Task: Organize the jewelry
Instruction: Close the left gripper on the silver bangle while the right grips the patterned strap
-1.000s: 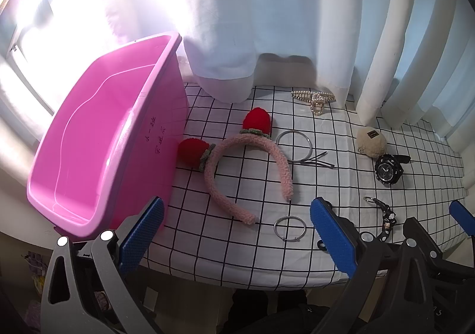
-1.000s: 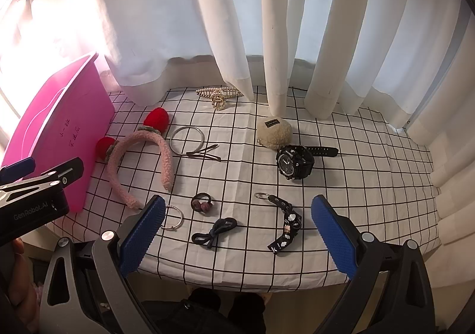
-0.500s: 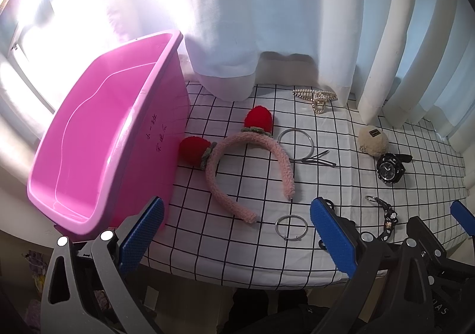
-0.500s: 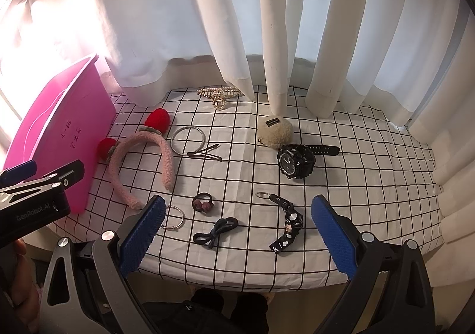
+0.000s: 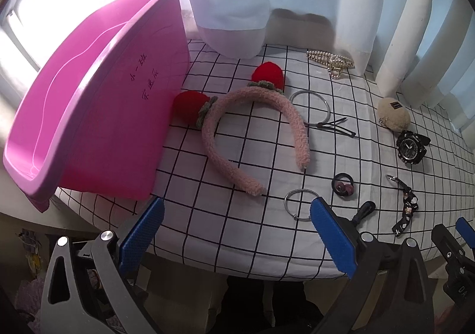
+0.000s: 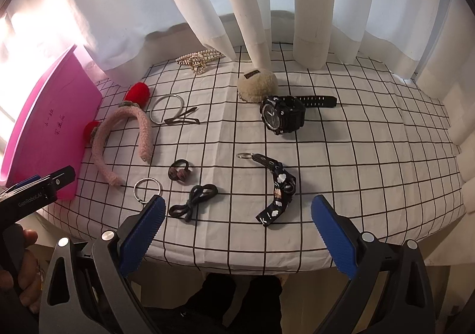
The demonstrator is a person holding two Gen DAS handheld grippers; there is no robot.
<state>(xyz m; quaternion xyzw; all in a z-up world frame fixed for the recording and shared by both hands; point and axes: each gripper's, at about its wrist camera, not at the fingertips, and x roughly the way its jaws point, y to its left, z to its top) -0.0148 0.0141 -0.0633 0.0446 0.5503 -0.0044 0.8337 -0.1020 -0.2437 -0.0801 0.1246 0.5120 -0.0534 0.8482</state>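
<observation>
Left wrist view showed the left gripper [image 5: 234,233] and right gripper [image 6: 237,228] both spread and empty, poised to sweep scattered jewelry toward the pink bin [image 5: 98,114].

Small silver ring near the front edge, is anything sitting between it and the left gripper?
Nothing visible does. The small silver ring lies flat on the checked cloth just ahead of the open left gripper, beside its right finger. The pink headband ends just beyond it, apart.

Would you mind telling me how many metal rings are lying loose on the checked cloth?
2: a larger ring beside the headband's far end, and a smaller ring near the front edge.
</observation>
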